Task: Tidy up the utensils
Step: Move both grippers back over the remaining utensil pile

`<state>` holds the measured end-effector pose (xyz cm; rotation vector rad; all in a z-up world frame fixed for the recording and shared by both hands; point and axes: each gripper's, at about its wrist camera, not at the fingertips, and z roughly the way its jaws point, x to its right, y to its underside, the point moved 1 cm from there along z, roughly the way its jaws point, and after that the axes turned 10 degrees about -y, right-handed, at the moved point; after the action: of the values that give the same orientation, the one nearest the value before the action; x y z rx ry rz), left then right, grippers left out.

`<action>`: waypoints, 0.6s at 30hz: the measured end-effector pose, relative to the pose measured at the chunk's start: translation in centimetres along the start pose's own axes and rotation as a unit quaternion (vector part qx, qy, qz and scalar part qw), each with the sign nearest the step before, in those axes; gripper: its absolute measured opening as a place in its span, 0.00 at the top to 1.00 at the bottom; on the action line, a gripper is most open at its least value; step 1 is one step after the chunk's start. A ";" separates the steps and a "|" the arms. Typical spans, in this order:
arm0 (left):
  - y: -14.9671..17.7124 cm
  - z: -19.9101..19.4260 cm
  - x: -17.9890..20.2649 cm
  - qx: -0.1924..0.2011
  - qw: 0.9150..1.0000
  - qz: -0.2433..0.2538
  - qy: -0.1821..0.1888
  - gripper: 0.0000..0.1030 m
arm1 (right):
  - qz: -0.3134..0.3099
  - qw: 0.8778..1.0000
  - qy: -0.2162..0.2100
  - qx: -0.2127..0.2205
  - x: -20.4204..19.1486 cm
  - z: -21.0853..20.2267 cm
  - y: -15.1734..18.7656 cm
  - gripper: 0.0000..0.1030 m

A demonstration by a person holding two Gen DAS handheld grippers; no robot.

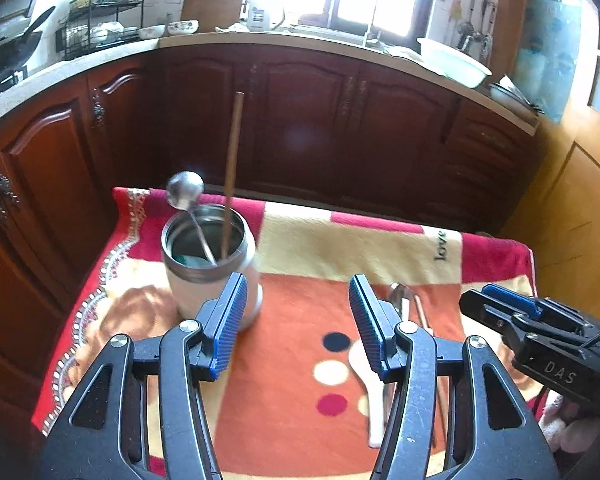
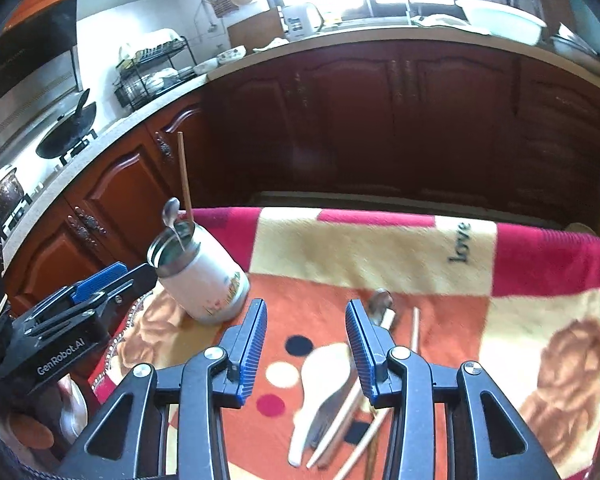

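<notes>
Kitchen scene, 2 wrist views over a table draped with a patterned blanket (image 1: 300, 408) in red, orange and cream, the word "love" printed near its far edge.

Left gripper (image 1: 296, 320): jaws spread wide, nothing between the blue ribbed pads, held above the blanket. Seen also from the right wrist view at lower left, beside the holder.

Right gripper (image 2: 306, 344): jaws partly apart, nothing clamped between the pads, poised just above the loose utensils.

Utensil holder (image 1: 212, 272): white cylindrical canister with a metal rim, upright on the left part of the blanket, just beyond the left gripper's left pad. Inside it, 1 metal spoon (image 1: 185, 190), bowl upward and leaning left over the rim, and 1 wooden chopstick (image 1: 232, 168) standing nearly upright.

Loose utensils on the blanket, right of centre: 1 white ceramic spoon (image 2: 320, 380), bowl toward the far side, lying under the right gripper; pale chopsticks (image 2: 336, 432) beside and partly across it; 1 second metal spoon (image 2: 380, 300) just beyond the right pad, partly hidden; 1 further wooden chopstick (image 2: 415, 328) to its right.

Background: dark wooden cabinets (image 1: 320, 120) beneath a light countertop, dish rack (image 1: 100, 24) at far left, white basin (image 1: 456, 60) at right, bright window behind.
</notes>
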<state>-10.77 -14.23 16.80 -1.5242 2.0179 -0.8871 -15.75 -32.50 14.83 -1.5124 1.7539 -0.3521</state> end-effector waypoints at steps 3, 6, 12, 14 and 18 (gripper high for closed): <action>0.7 -0.5 0.7 -0.004 1.000 0.001 0.009 0.48 | 0.007 1.000 0.007 0.001 0.7 -1.0 1.0 0.61; 1.2 -0.9 1.0 -0.009 1.000 -0.003 0.022 0.40 | 0.008 1.000 0.016 0.000 1.5 -1.8 1.9 0.59; 2.4 -0.4 1.6 -0.039 0.998 -0.014 0.057 0.36 | 0.042 0.999 0.030 -0.015 4.9 -2.6 4.4 0.59; 3.0 0.2 1.9 -0.051 0.996 -0.016 0.070 0.36 | 0.056 0.998 0.030 -0.021 6.2 -2.5 5.2 0.59; 4.1 1.1 2.3 -0.070 0.994 -0.019 0.084 0.36 | 0.089 0.995 0.028 -0.035 8.7 -1.7 6.8 0.59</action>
<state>-13.41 -15.95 13.10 -1.6149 2.2191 -0.9339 -21.72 -39.34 8.29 -1.3930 1.9467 -0.2459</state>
